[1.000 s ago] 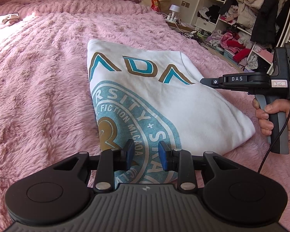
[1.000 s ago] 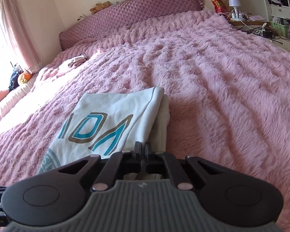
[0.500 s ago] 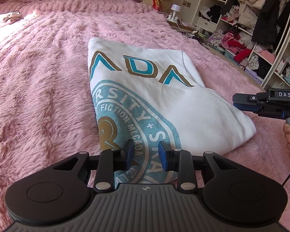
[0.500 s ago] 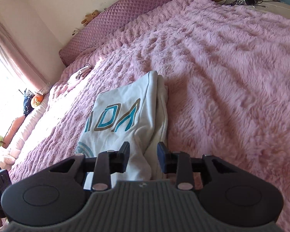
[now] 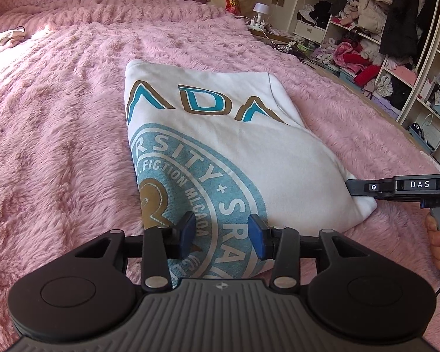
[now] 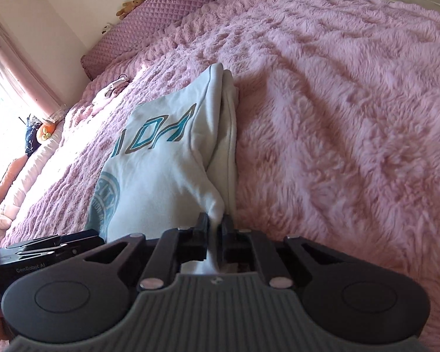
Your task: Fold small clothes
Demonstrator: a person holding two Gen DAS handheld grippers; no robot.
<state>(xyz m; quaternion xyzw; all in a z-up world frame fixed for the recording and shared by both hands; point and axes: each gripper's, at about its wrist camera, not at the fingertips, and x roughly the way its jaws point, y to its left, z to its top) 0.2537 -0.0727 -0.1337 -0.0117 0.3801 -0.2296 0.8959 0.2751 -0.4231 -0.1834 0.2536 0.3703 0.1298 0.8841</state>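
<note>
Folded white sweatshirt [image 5: 243, 146] lies flat on the fuzzy pink blanket [image 5: 58, 135] that covers the bed, with big blue and gold letters and a round blue print facing up. Far to the left, near the top of the bed, a small pale piece of clothing [image 5: 7, 36] sits on the blanket, well apart from the sweatshirt. The left gripper [image 5: 221, 236] hangs over the near edge of the sweatshirt, over the round print, and its blue pads [image 5: 256, 236] stand wide apart with nothing between them. To the right, the right gripper [image 5: 352, 187] reaches in from the side and meets the near right corner of the sweatshirt. In the right wrist view, the right gripper [image 6: 214, 228] has its jaws squeezed close on a pinch of the white cloth, which bunches up into them. At the far right, open shelves [image 5: 375, 38] are full of clothes and coats.
</note>
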